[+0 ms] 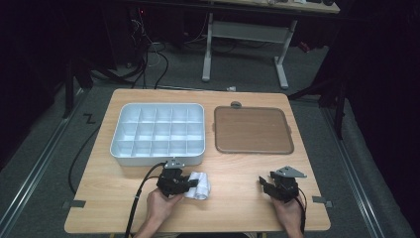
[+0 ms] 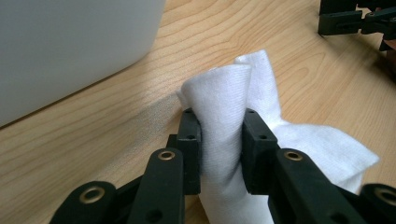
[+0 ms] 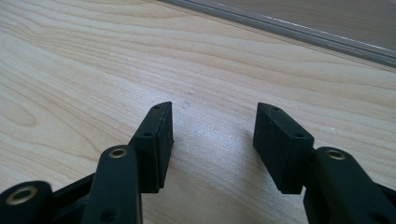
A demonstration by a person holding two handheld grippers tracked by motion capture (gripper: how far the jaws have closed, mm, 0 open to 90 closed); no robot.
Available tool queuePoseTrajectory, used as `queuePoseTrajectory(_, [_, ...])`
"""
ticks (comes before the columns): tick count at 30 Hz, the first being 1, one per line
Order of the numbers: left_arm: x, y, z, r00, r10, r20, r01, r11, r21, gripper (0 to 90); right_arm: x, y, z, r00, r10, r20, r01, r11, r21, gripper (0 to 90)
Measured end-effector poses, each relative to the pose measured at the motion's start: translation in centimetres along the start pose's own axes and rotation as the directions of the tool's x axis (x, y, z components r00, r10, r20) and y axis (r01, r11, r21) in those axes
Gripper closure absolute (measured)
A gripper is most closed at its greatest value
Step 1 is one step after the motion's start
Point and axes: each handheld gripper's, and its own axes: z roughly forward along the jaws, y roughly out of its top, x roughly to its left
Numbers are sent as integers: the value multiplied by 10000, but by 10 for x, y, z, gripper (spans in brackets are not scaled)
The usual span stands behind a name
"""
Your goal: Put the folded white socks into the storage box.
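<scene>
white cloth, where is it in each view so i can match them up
High view: the white cloth lies near the table's front edge, left of centre, held by the left gripper.
Left gripper view: it stands at centre, pinched between the two black jaws.
Right gripper view: bare wooden table between open jaws, without the cloth.
Shared landmark: the wooden table, also under the cloth in the left gripper view.

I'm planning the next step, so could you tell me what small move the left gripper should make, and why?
Probably lift the cloth toward the tray. The left gripper is pinching it between its pads, while the right gripper is open over bare table.
</scene>
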Motion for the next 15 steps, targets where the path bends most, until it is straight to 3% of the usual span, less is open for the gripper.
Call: queuePoseTrajectory(15, [-1,3,-3,10000,-31,66,31,10000,30,731,0,0,0,10000,-28,-30,28,10000,3,469])
